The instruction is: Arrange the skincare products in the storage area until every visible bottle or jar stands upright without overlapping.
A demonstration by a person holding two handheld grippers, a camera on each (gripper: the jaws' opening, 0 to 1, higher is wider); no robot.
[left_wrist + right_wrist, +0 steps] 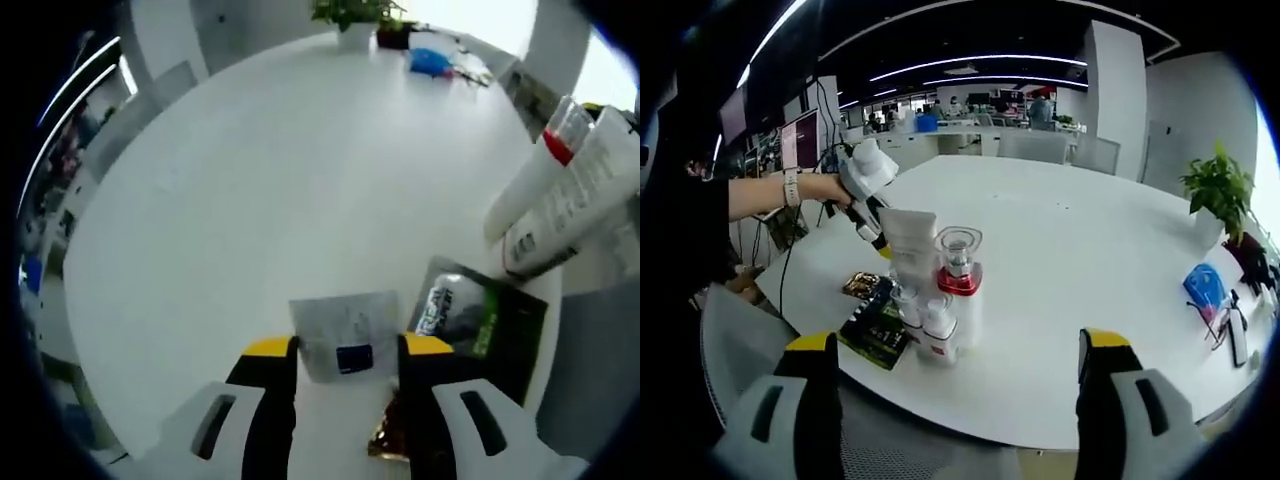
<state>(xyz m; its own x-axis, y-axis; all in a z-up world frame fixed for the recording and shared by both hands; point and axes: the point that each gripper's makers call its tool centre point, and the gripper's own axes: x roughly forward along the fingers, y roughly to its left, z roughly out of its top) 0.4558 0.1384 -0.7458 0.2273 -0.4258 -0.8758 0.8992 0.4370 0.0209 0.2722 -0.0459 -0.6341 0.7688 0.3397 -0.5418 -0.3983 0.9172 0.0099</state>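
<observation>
My left gripper has its jaws closed against the sides of a grey-white tube with a dark blue mark. In the right gripper view a hand holds that gripper at the tube, which stands by the product cluster. In the cluster, a bottle with a red collar and clear cap stands upright beside two small white bottles. A dark green packet and a golden packet lie flat on the white table. My right gripper hangs open, short of the cluster, holding nothing.
In the left gripper view, white bottles and the red-collared bottle rise at the right, with the green packet and golden packet close to the jaws. A potted plant and a blue item sit far right. A person's arm reaches in.
</observation>
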